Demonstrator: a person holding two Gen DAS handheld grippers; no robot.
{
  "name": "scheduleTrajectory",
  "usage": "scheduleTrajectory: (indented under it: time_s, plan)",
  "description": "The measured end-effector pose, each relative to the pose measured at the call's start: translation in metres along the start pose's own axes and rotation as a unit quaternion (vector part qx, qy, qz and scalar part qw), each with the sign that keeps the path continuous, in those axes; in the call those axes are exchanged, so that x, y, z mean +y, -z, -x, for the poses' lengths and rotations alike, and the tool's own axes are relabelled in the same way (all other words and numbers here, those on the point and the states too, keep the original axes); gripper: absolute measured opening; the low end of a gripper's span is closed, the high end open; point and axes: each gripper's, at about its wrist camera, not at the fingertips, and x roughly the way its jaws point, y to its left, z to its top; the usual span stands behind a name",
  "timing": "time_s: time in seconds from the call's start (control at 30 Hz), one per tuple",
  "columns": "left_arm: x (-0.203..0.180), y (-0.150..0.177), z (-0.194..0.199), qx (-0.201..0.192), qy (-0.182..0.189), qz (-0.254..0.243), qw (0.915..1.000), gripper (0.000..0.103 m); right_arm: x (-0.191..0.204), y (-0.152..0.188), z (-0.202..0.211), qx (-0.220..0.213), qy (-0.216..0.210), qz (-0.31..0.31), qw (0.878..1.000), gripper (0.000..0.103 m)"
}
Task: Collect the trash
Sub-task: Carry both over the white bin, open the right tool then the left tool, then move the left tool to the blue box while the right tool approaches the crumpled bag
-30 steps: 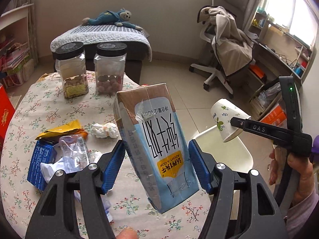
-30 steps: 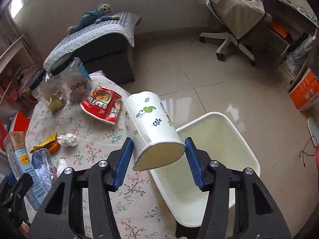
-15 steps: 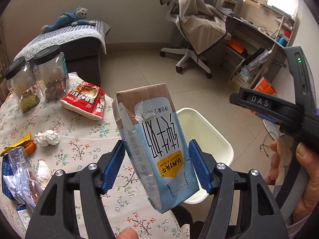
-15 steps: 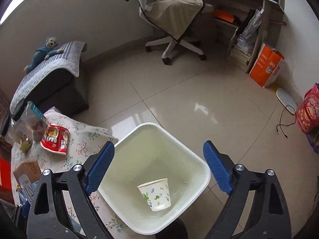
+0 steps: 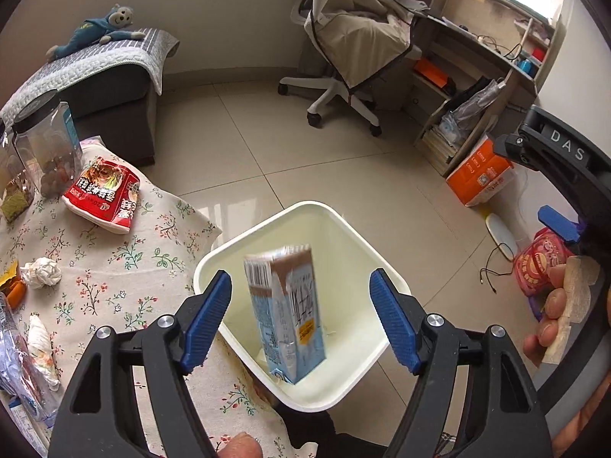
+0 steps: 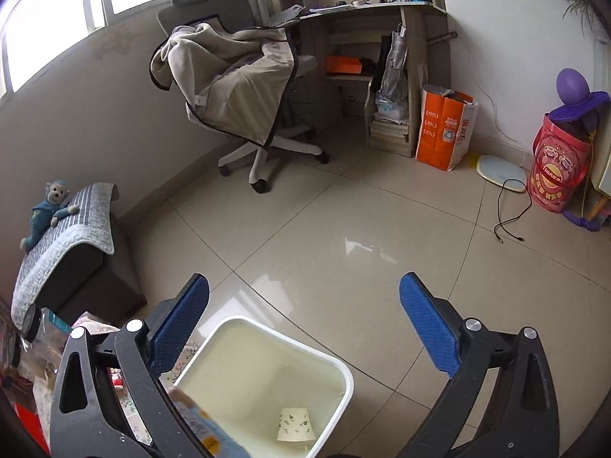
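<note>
Over the white bin (image 5: 345,229), the left gripper (image 5: 299,316) has just been opening – the milk carton (image 5: 284,313), light and stiff-sided, best gripped across its flat faces, drops free between its spread pads; the right gripper (image 6: 303,320) gapes empty.

Both wrist views look steeply down, close over shared bin (image 5: 359,347) (image 6: 336,374); carton probably blurred.

The right gripper's (image 5: 565,225) black frame reads "DAS"; other print is too blurred.
</note>
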Motion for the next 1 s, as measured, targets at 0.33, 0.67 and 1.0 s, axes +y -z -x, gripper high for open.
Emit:
scheduleTrajectory:
  time_s: [0.33,0.67,1.0]
  plan:
    - [0.033,-0.002,0.056,-0.086,-0.09,-0.007,0.9922,0.084,0.058,0.024,0.037,-0.083,0.003,0.111,0.99,0.096]
    - [0.104,0.006,0.11,-0.13,-0.204,0.009,0.9703,0.089,0.137,0.061,0.067,-0.082,-0.067,0.193,0.976,0.096]
    - [0.199,0.032,0.131,-0.087,-0.27,0.071,0.9562,0.089,0.216,0.117,0.091,-0.056,-0.132,0.289,0.947,0.096]
